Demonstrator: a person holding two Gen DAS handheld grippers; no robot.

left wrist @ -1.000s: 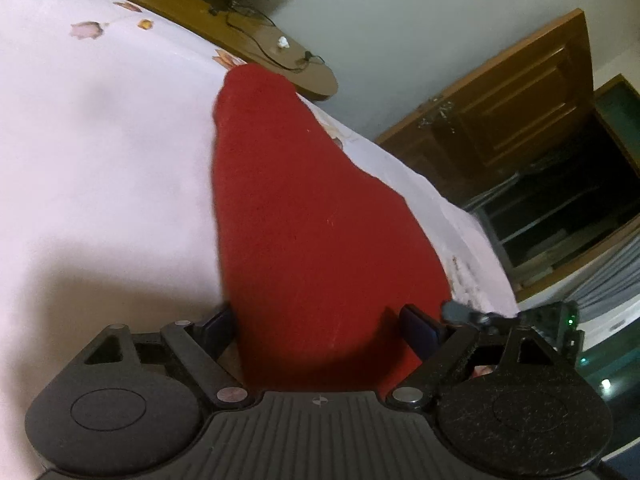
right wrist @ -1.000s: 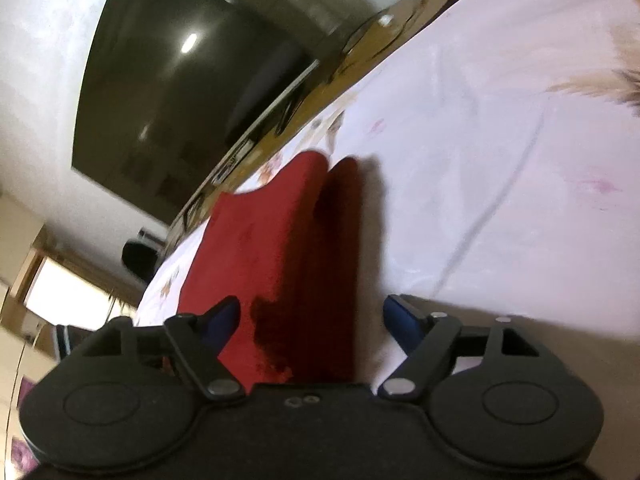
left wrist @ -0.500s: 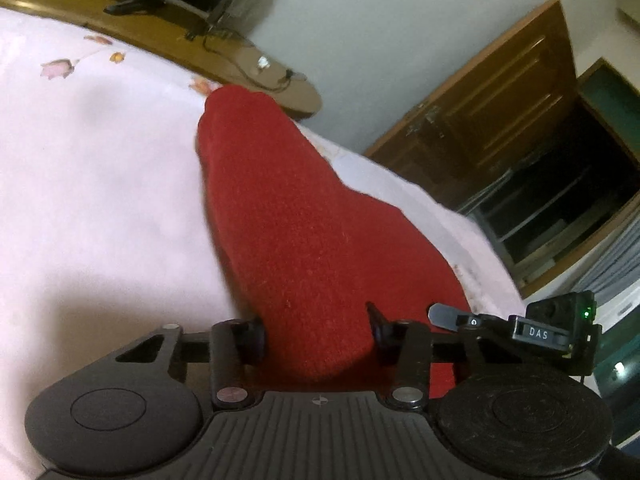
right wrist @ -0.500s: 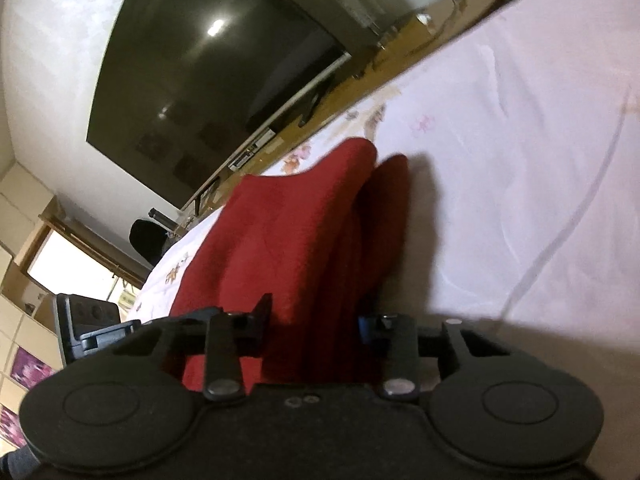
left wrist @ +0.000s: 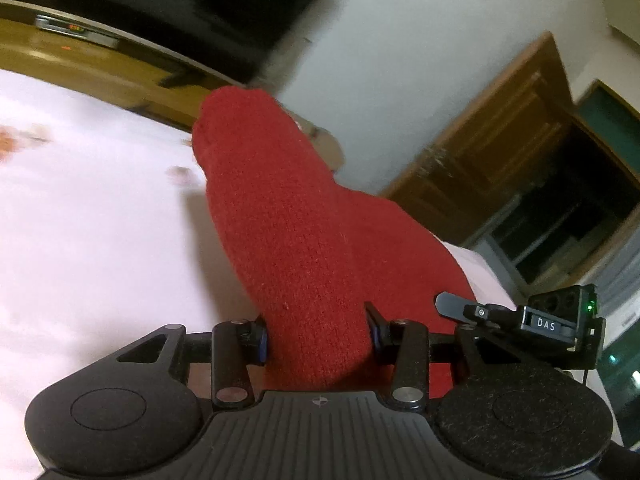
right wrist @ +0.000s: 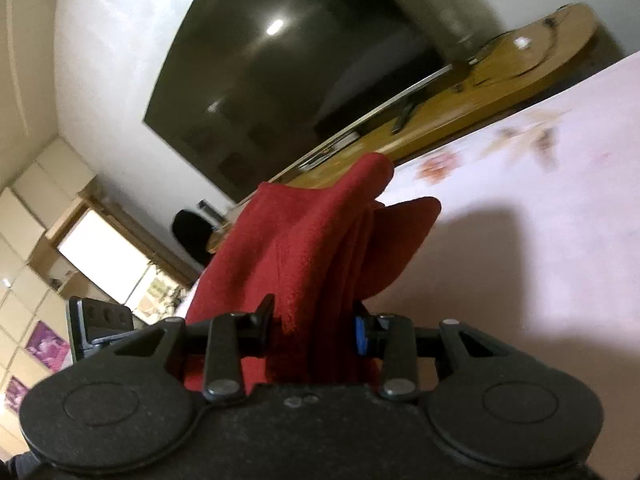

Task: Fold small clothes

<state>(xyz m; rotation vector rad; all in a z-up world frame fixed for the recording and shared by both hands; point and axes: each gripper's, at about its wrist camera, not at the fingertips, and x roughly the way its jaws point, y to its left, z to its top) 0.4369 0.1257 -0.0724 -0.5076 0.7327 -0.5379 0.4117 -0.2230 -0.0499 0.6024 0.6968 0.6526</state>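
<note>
A small red knitted garment (left wrist: 304, 248) hangs lifted above the pale pink bedsheet (left wrist: 88, 232). My left gripper (left wrist: 318, 338) is shut on its near edge, cloth bunched between the fingers. The other gripper's body shows at the right of the left wrist view (left wrist: 560, 320). In the right wrist view the same red garment (right wrist: 316, 248) rises in folds, and my right gripper (right wrist: 314, 326) is shut on its near edge. The far end of the garment droops over the sheet (right wrist: 520, 240).
A wooden TV bench (right wrist: 500, 80) with a large dark TV (right wrist: 304, 64) stands past the bed's far edge. A wooden door (left wrist: 500, 152) and a dark window are to the right in the left wrist view. A black chair (right wrist: 192, 240) stands by the bench.
Both grippers went from open around the garment's edge to shut on it, then lifted it off the sheet. The views tilted upward toward the wall and TV.
</note>
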